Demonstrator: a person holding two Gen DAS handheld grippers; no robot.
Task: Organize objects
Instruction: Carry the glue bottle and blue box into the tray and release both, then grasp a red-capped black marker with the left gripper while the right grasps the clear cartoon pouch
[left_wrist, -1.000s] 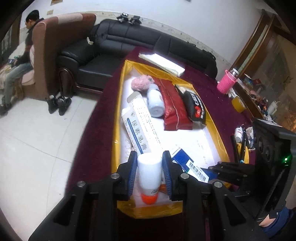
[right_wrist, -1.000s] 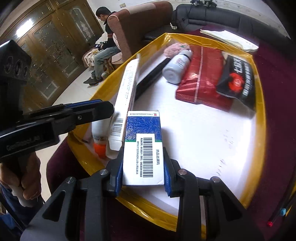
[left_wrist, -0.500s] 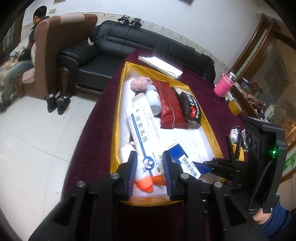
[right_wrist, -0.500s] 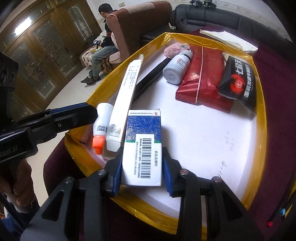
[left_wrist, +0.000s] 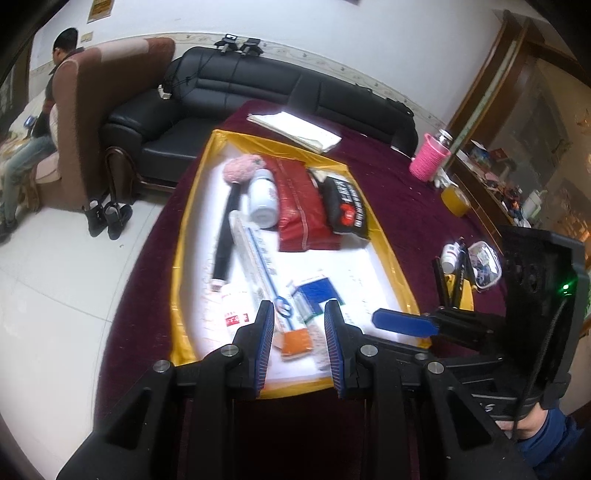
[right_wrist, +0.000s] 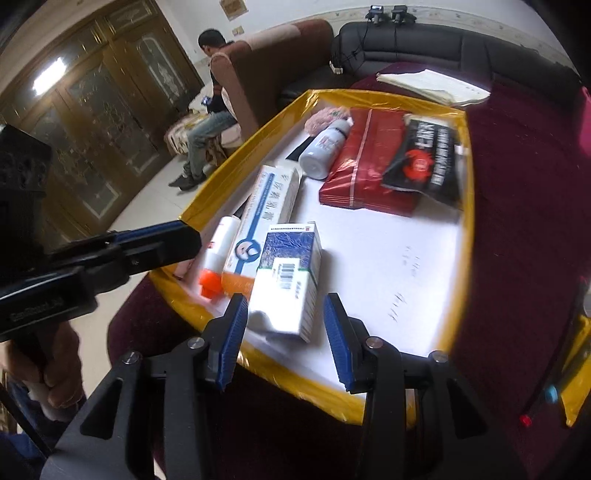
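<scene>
A yellow-rimmed white tray (left_wrist: 177, 266) (right_wrist: 466, 206) lies on the maroon table. At its near end lie a white tube with an orange cap (left_wrist: 236, 312) (right_wrist: 218, 254), a long white toothpaste box (left_wrist: 258, 258) (right_wrist: 266, 206) and a blue-and-white medicine box (left_wrist: 314, 295) (right_wrist: 288, 280), side by side. My left gripper (left_wrist: 299, 332) is open and empty above the near rim. My right gripper (right_wrist: 282, 336) is open, its jaws standing apart on both sides of the medicine box.
Further back in the tray lie a white bottle (left_wrist: 263, 201), a pink pompom pen (left_wrist: 240, 170), a red packet (left_wrist: 301, 206) and a black packet (left_wrist: 345, 206). Papers (left_wrist: 295, 129), a pink cup (left_wrist: 428, 158) and a pen holder (left_wrist: 454, 266) stand on the table. A sofa is behind.
My left gripper let go of the orange-capped tube and drew back. My right gripper opened and released the medicine box. The toothpaste box now lies flat instead of on edge.
</scene>
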